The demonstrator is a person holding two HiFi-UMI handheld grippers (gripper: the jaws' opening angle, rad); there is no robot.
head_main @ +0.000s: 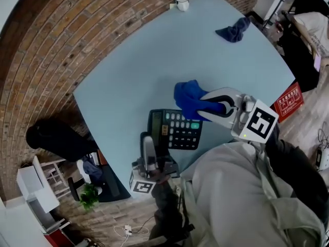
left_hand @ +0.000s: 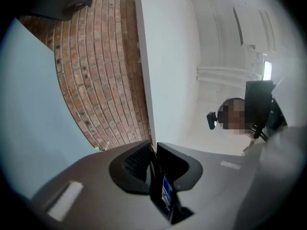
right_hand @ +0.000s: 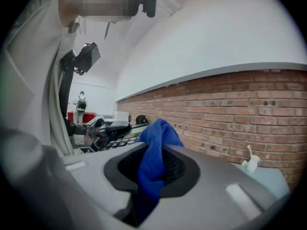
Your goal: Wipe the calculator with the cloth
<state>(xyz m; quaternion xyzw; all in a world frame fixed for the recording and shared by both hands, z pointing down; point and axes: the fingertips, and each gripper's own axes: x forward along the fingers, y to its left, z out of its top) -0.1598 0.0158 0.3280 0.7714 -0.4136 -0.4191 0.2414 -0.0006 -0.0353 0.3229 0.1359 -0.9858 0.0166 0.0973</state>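
A black calculator (head_main: 177,129) with grey keys is lifted at the near edge of the pale blue table (head_main: 154,60). My left gripper (head_main: 148,140) is shut on its left edge. In the left gripper view that edge shows as a thin dark slab (left_hand: 162,188) pinched between the jaws. My right gripper (head_main: 208,106) is shut on a bright blue cloth (head_main: 187,98), which hangs just above the calculator's upper right corner. In the right gripper view the cloth (right_hand: 156,150) bulges out of the jaws, with the calculator (right_hand: 117,131) beyond it at the left.
A white cup with a spoon (head_main: 182,2) stands at the table's far edge, also seen as the cup (right_hand: 250,164) in the right gripper view. A dark blue cloth (head_main: 234,30) lies at the far right. A brick wall (right_hand: 240,114) runs behind. A red sign (head_main: 289,101) lies off the table's right edge.
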